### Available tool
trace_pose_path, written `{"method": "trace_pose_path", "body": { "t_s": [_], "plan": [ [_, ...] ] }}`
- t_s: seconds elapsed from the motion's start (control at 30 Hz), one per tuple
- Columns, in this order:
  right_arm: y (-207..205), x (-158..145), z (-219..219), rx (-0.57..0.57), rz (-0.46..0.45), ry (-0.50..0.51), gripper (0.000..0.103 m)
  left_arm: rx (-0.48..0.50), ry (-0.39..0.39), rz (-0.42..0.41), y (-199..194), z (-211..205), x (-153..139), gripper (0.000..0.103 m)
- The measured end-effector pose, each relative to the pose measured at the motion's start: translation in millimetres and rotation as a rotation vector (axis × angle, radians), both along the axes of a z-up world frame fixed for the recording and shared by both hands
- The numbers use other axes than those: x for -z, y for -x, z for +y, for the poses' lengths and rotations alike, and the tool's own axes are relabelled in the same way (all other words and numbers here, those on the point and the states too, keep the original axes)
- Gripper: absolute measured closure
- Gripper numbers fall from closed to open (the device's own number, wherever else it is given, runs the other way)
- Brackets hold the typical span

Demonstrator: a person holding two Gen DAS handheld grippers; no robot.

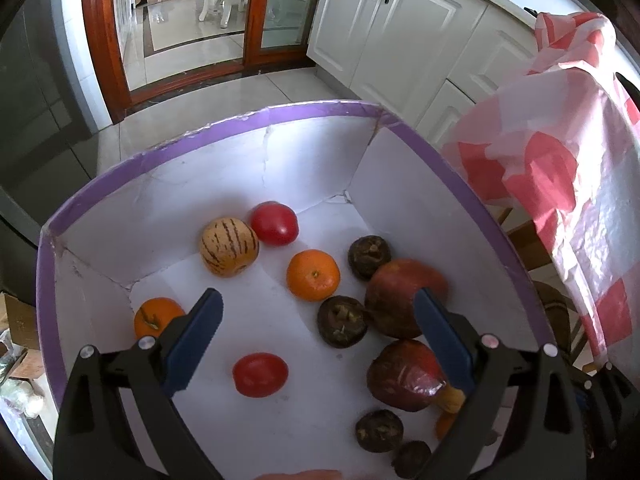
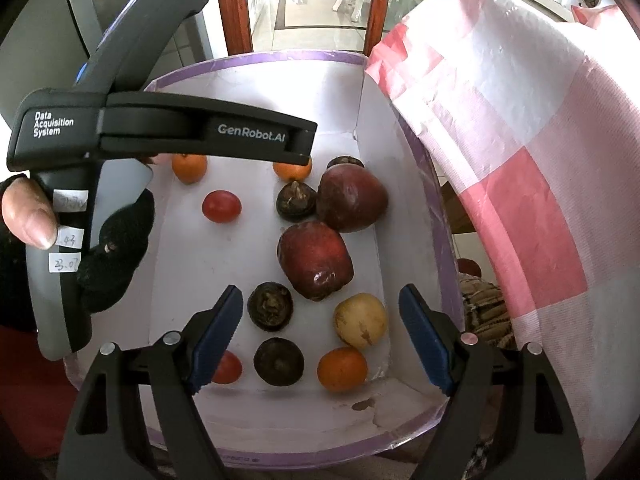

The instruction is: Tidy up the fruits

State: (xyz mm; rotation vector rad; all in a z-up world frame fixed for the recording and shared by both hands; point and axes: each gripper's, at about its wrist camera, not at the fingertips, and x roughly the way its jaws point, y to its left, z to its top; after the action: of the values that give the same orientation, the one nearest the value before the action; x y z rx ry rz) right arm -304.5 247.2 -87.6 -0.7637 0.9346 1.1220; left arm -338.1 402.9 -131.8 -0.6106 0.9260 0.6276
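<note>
White cardboard box with purple rim (image 2: 434,216) holds all fruit: two dark-red apples (image 2: 315,260), three orange tangerines (image 2: 342,368), two red tomatoes (image 2: 221,206); bare floor at 9 o'clock. Left gripper (image 1: 318,334), right gripper (image 2: 320,338) fingers apart, empty, above fruit

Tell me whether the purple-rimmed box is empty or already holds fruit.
It holds fruit. The purple-rimmed box has tomatoes, oranges, large red fruits and dark round ones loose on its white floor.

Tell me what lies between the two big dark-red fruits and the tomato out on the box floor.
In the left wrist view, only bare white box floor separates the tomato from the dark-red fruits.
</note>
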Motion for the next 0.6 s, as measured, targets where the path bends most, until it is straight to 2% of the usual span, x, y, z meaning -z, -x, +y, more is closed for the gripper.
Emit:
{"method": "trace_pose_path", "body": {
  "t_s": [0.6],
  "plan": [
    [-4.1, 3.8, -1.4, 0.019, 0.013, 0.013, 0.024, 0.006, 0.001, 0.007, -3.9, 1.1, 4.5, 0.007]
  ]
}}
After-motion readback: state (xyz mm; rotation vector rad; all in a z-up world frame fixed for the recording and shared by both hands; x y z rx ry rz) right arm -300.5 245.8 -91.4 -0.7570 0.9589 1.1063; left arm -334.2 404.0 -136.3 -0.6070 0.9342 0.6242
